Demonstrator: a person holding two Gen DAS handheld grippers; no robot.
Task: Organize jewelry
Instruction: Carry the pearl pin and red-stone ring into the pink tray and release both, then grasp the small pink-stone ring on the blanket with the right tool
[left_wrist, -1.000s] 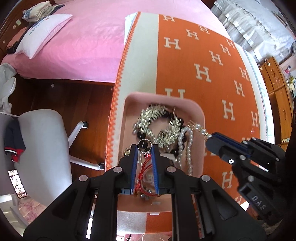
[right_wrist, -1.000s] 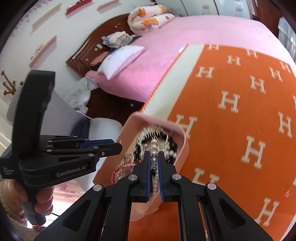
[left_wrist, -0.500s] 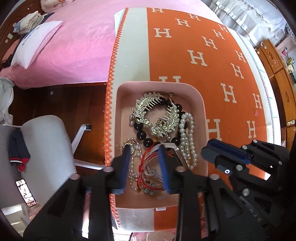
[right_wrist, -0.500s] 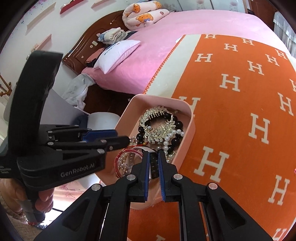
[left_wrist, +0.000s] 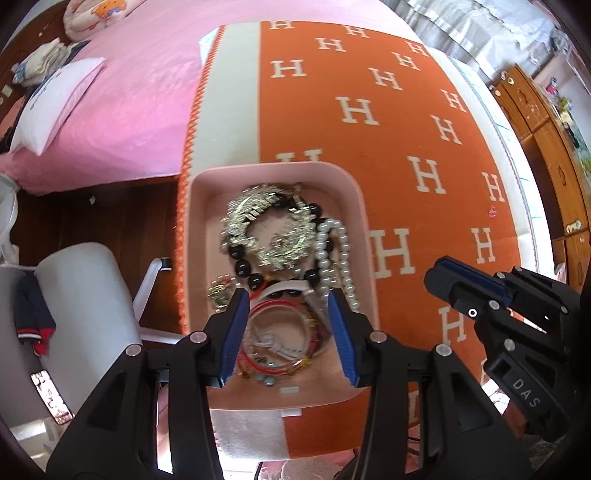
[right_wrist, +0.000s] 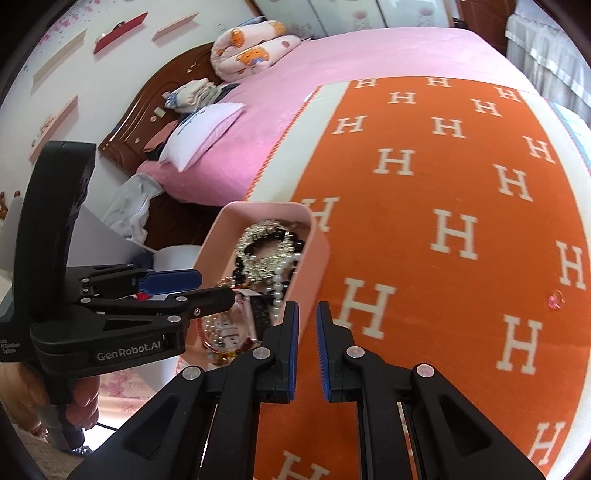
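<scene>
A pink tray (left_wrist: 280, 170) sits on the orange H-patterned blanket (left_wrist: 369, 110) at the bed's corner. It holds a gold leaf ornament (left_wrist: 273, 229), a black bead bracelet (left_wrist: 243, 266), a pearl necklace (left_wrist: 340, 251) and red string bracelets (left_wrist: 280, 306). My left gripper (left_wrist: 286, 295) hovers over the tray's near end; its jaws are opening, and the red bracelets lie loose below them. My right gripper (right_wrist: 306, 306) is shut on nothing, above the tray's right wall (right_wrist: 314, 258). A small pink trinket (right_wrist: 554, 301) lies alone on the blanket to the right.
Pink bedding (left_wrist: 129, 110) with a white pillow (left_wrist: 55, 99) spreads to the left. Below the bed edge are a dark wood floor (left_wrist: 92, 214) and a white chair (left_wrist: 85, 295). A wooden cabinet (left_wrist: 546, 155) stands at the right.
The left gripper let go of the red bracelets and opened over the tray. The right gripper released the pearl strand and slid right, off the tray's inside.
</scene>
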